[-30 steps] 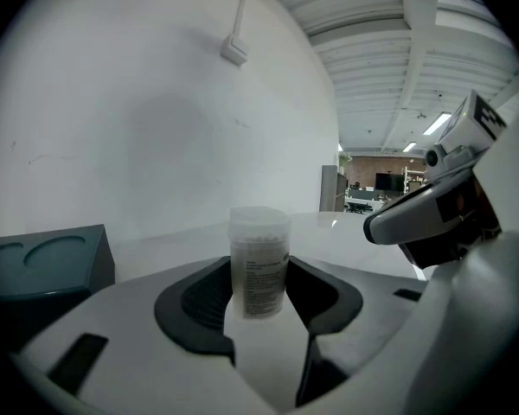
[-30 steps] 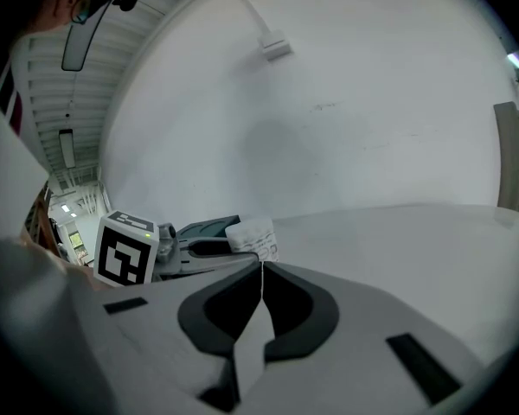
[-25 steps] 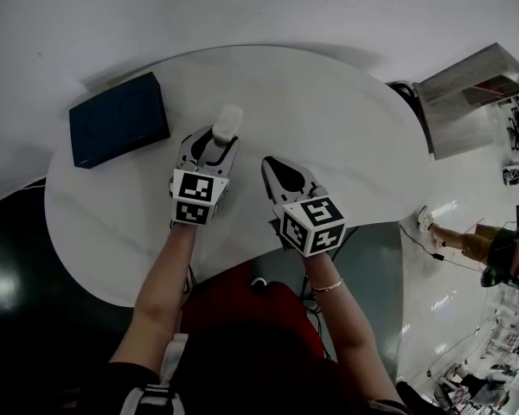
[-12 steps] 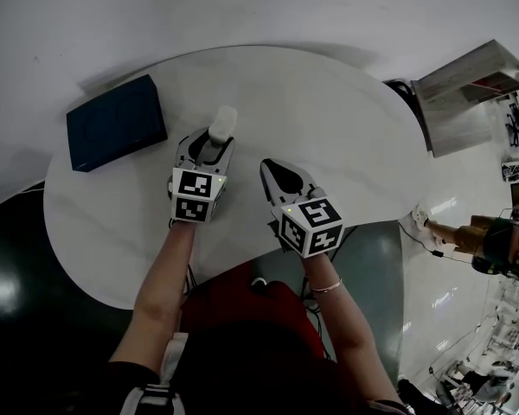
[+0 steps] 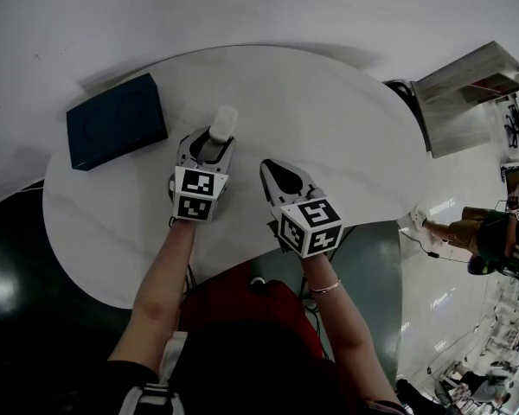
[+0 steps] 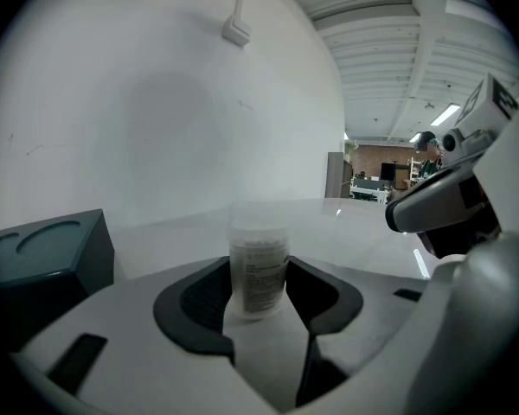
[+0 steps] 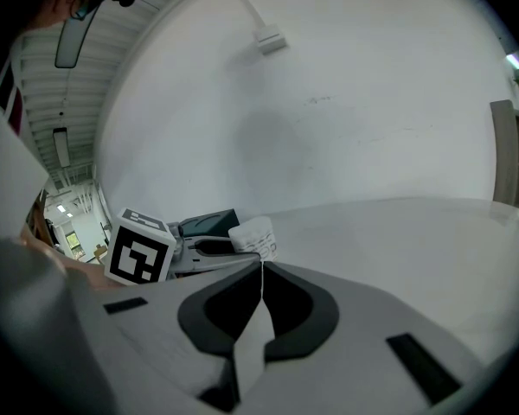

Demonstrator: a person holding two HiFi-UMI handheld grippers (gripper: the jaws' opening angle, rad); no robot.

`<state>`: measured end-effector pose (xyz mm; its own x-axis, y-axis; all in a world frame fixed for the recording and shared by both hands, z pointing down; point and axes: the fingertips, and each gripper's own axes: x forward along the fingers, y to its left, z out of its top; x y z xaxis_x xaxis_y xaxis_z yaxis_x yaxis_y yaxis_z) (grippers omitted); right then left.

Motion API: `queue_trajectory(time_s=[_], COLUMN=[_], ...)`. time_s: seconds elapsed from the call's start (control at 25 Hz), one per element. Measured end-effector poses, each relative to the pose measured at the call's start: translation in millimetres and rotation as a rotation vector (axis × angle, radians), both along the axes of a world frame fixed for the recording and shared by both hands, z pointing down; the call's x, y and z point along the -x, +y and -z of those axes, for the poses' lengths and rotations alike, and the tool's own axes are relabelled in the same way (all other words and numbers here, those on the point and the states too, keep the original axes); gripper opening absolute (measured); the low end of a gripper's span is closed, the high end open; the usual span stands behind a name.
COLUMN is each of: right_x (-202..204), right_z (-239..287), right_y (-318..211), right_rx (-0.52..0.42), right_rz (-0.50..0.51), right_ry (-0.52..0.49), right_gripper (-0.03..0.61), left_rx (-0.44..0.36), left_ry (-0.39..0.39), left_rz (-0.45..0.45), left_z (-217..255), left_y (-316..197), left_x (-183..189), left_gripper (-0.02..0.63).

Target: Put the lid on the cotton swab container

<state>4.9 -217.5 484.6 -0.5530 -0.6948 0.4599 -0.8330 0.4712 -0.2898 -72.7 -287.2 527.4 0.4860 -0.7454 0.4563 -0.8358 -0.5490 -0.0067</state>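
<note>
Left claw (image 6: 259,288) grips the upright swab container (image 6: 259,266) by its sides, standing near the middle of the white table (image 5: 346,119). Just beside it, the right claw (image 7: 261,275) is clenched on nothing.

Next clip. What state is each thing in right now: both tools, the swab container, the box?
left tool: shut on the cotton swab container, jaws wide.
right tool: shut, nothing between its jaws.
cotton swab container: upright between the left tool's pads; whether its lid is seated is unclear.
dark blue box: closed, flat on the table, apart from both tools.
</note>
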Motion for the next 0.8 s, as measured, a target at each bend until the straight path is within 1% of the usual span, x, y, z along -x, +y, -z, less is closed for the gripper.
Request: queue_trajectory(time_s=[0.4, 0.52, 0.64, 0.8], right_x=[-4, -3, -3, -5], right_z=[-5, -4, -2, -1], right_y=[2, 3, 4, 6], right_rx=[0.008, 0.005, 0.000, -0.005], right_rz=[-0.006, -0.003, -0.002, -0.001], right_ry=[-0.008, -0.014, -0.018, -0.023], right_gripper=[0.017, 0.017, 0.017, 0.017], left_rx=[0.010, 0.023, 0.034, 0.047], left_ry=[-0.010, -0.021, -0.038, -0.026], left_rz=[-0.026, -0.016, 0.005, 0.026], left_z=[-3, -5, -5, -2], left_y=[2, 4, 7, 14], left_x=[-6, -5, -2, 1], left_gripper=[0.211, 0.214, 0.230, 0.233])
